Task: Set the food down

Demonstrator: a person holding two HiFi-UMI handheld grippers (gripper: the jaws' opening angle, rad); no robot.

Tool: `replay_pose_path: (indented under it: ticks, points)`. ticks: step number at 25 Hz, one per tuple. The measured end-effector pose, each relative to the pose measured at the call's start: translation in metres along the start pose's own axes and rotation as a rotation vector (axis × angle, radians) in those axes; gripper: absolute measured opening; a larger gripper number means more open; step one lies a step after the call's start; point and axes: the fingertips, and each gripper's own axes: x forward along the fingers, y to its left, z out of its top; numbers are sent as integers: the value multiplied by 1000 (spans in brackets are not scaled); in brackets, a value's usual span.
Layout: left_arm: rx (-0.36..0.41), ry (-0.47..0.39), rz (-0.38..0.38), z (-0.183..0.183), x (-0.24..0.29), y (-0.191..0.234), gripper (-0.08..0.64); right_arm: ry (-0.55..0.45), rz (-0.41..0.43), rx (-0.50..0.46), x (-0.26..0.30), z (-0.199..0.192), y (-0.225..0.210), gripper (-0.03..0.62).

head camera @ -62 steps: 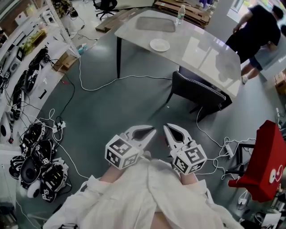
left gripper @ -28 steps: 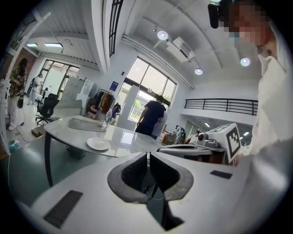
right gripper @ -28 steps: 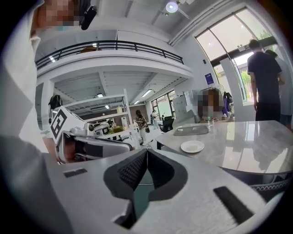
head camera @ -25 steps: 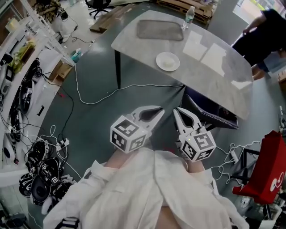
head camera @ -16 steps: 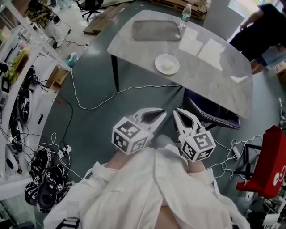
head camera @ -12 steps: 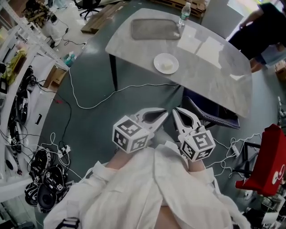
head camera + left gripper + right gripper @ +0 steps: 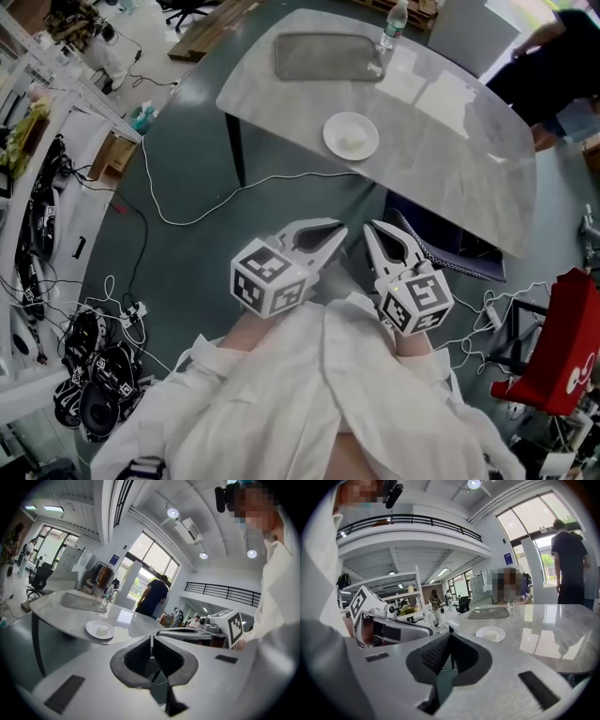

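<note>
Food [image 7: 352, 141], one pale lump, lies on a white plate [image 7: 329, 138] near the close edge of the tabletop [image 7: 450, 131] in the head view. I count one plate, one grey tray [image 7: 323, 56] farther back, one bottle [image 7: 396, 21] beside the tray and one dark chair [image 7: 441, 239] tucked under the near side. The left tongs [image 7: 337, 231] and right tongs [image 7: 369, 230] are held side by side over the floor, well short of the tabletop, and neither carries anything.

From the left gripper view, the left tongs [image 7: 151, 641] are pressed together with nothing between them. The plate [image 7: 89, 629] with its food [image 7: 101, 630] sits on the tabletop beyond them.

From the right gripper view, the right tongs [image 7: 450, 637] are likewise pressed together and empty. The plate [image 7: 480, 633] and the one piece of food [image 7: 491, 633] lie ahead, with the tray [image 7: 488, 612] behind.

As I read it, the only food in sight is already down on its plate. With both tongs bare, nothing is left in hand to place, unless that plate is to be picked up and moved elsewhere.
</note>
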Motion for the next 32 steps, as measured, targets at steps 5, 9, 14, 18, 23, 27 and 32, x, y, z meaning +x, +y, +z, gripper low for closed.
replay_pose_path:
  ticks: [5,9,14,18,23,27,32]
  points:
    - [-7,-2,5,17,20,31,28,-2,4,17,32,12,-29,2]
    - [-11,-3,16,41,38,63,28,3,11,18,63,33,-53,3]
    - [-20,4,36,65,63,102,28,13,23,32,103,51,-84,2]
    - [-37,20,49,77,87,124,28,36,36,52,127,57,-111,2]
    - [-63,36,72,90,109,153,28,51,42,78,155,66,-142,2]
    - [-73,47,93,102,126,171,28,63,56,95,173,73,-163,2]
    - [-83,73,108,104,143,184,28,76,79,117,188,72,-179,2]
